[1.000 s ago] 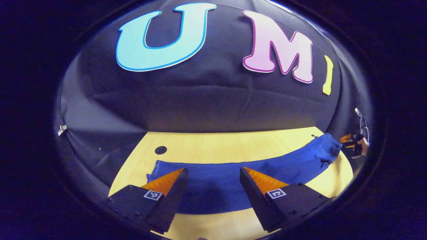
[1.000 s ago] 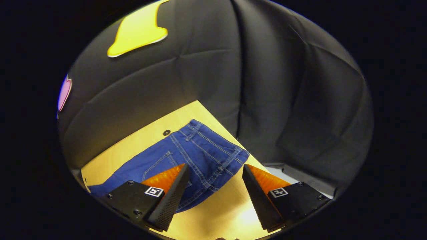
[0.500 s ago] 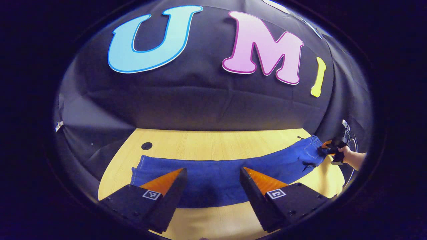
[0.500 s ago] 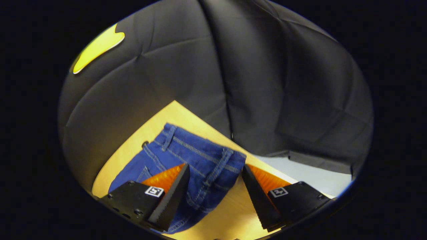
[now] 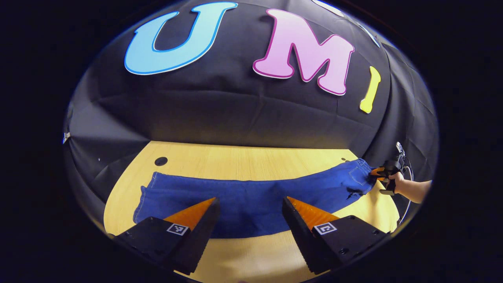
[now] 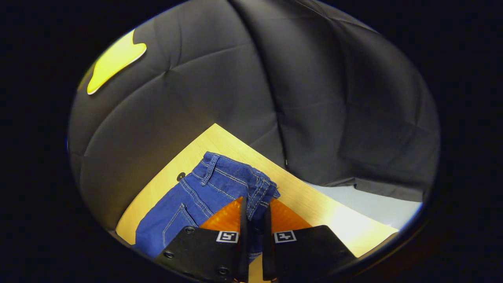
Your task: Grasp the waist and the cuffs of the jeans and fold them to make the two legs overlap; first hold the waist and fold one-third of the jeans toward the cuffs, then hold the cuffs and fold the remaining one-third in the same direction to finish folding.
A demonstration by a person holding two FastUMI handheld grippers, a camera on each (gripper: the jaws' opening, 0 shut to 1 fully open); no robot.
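The jeans lie flat along the table, stretched from the cuffs near its left edge to the waist near its right edge, as the left gripper view has it. In the right gripper view the waist sits close to the table's far corner, with belt loops and pale stitching plain to see, while the legs run off below and are cut off by the round edge of that view.

The right gripper has its jaws pressed together on the waistband, a fold of denim caught between the two orange fingers; the cloth under the jaws is hidden. The left gripper view gives the same grip from afar, small and hard to make out, with a hand behind it at the right edge of the table.

The left gripper hangs over the middle of the legs with its jaws wide apart, touching nothing that can be told; its fingers cover part of the near hem of the denim.

The table is pale wood with a small dark hole near its far left corner. Black cloth walls it in behind, and a strip of grey floor shows past the table's right edge
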